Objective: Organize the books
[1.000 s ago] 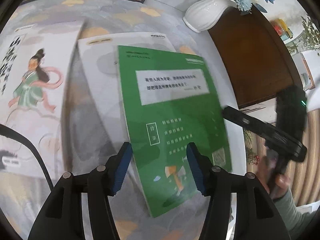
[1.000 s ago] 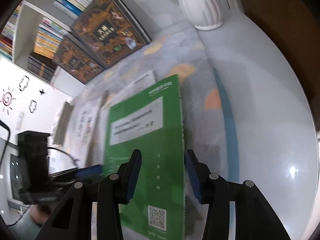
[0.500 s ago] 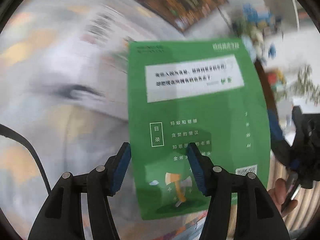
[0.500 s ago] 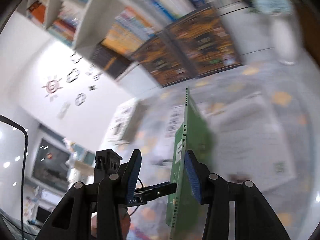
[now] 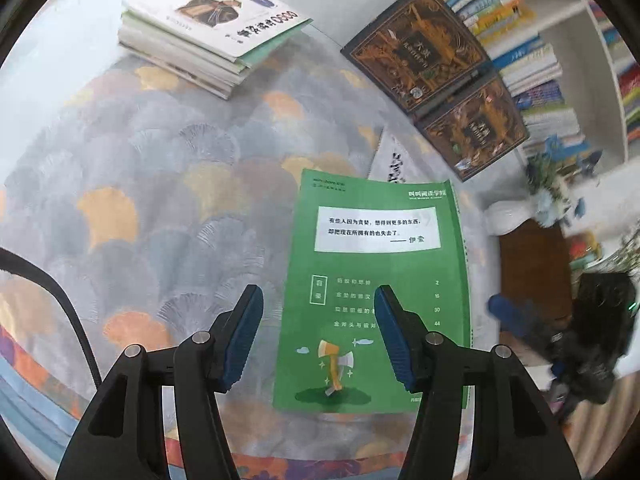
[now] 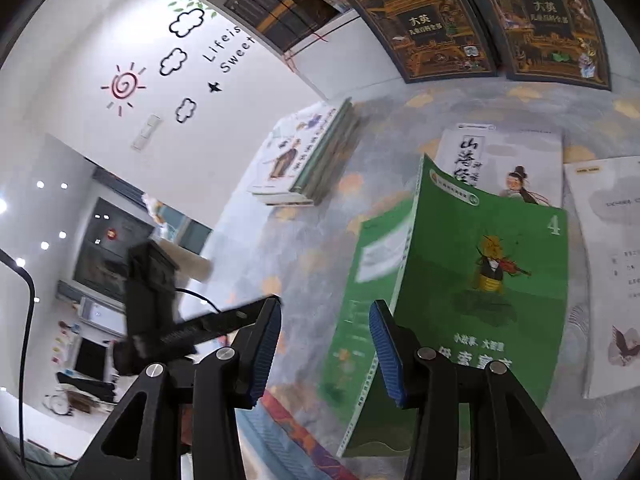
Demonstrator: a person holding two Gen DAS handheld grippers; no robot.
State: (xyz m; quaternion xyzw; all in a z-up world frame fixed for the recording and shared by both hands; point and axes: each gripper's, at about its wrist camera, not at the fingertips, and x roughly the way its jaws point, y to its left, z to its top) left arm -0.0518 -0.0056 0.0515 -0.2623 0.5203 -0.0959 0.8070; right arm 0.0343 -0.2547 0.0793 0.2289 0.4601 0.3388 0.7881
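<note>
Home study: packed bookshelf (image 5: 532, 40), patterned tablecloth (image 5: 160, 200), wall decals (image 6: 160, 68).

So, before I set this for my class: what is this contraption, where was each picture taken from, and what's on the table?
There is no robot here. A person holds a gripper in each hand, and each has a fisheye camera looking along its two jaws. One picture comes from the left gripper, the other from the right gripper. Each also glimpses its partner at the side.

On the patterned tablecloth are a stack of books, two dark ornate books leaning at the bookshelf, two white picture books, and a green book standing partly open. Both pairs of jaws are apart, and neither visibly clamps the green book.
</note>
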